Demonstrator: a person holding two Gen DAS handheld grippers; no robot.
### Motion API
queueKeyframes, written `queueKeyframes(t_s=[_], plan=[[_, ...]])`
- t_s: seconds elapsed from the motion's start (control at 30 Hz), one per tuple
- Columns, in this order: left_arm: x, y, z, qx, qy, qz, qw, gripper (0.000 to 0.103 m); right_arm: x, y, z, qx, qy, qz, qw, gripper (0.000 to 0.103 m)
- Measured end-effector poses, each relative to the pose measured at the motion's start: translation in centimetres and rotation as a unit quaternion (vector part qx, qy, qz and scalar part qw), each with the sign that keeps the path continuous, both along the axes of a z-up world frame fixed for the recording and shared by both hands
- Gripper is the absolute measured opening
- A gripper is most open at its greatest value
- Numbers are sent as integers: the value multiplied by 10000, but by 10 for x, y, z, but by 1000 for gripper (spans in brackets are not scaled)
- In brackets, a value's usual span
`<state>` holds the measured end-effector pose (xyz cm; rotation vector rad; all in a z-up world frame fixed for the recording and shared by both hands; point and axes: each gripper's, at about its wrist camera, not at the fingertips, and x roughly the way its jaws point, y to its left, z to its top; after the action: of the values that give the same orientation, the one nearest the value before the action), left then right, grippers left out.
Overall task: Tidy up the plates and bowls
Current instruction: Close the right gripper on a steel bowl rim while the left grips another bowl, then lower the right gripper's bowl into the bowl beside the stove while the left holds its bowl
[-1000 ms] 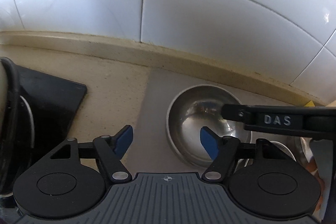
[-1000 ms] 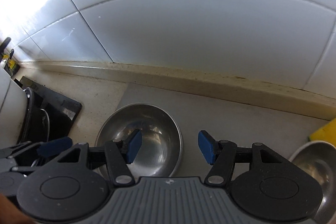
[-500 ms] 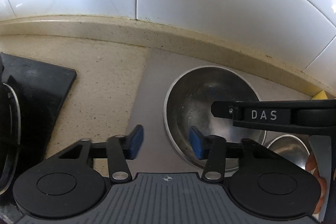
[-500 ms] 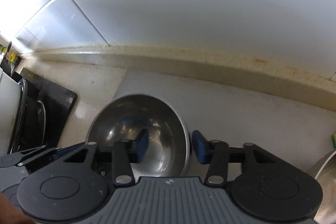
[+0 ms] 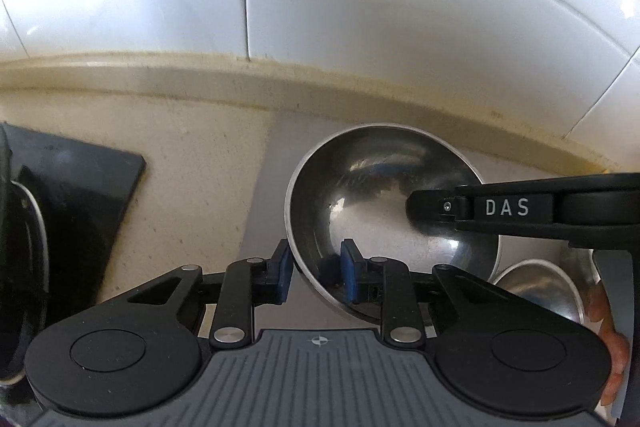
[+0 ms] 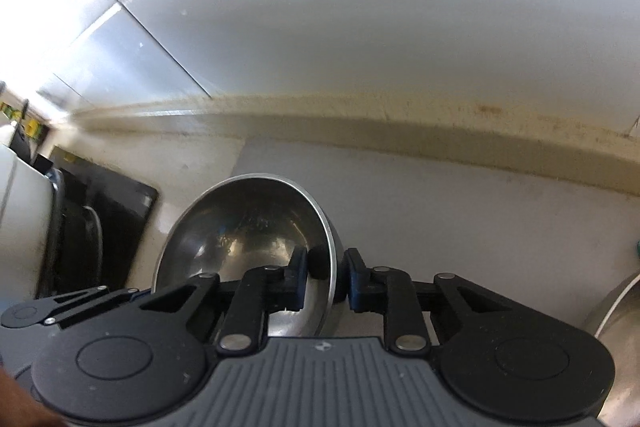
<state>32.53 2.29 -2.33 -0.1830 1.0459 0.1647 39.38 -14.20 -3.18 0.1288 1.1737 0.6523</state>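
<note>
A steel bowl (image 5: 384, 195) sits on a grey mat (image 5: 264, 203) by the tiled wall. My left gripper (image 5: 314, 273) is shut on the bowl's near left rim, one blue pad inside and one outside. My right gripper (image 6: 326, 277) is shut on the bowl's (image 6: 248, 227) right rim in the same way. The bowl is tilted, raised at its near edge. The right gripper's black arm (image 5: 520, 207) reaches over the bowl from the right in the left wrist view.
A black dish rack (image 5: 60, 195) with a plate stands at the left, also in the right wrist view (image 6: 100, 227). Another steel bowl (image 5: 540, 291) lies to the right, also at the right wrist view's edge (image 6: 616, 339). White wall tiles (image 5: 360, 7) rise close behind.
Both grippers moved forward and closed from open onto opposite rims of the steel bowl. The bowl has tipped up from lying flat.
</note>
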Motion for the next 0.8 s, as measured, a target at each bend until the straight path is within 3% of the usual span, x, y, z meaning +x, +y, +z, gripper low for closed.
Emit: queueKeyframes(t_s=[0.47, 0.8], plan=[[-27, -35, 69, 208, -661, -323, 9971, 30, -32, -44, 72, 327, -526, -201, 9979, 0], [-51, -85, 70, 313, -703, -896, 9930, 35, -70, -90, 82, 220, -519, -664, 9962, 0]])
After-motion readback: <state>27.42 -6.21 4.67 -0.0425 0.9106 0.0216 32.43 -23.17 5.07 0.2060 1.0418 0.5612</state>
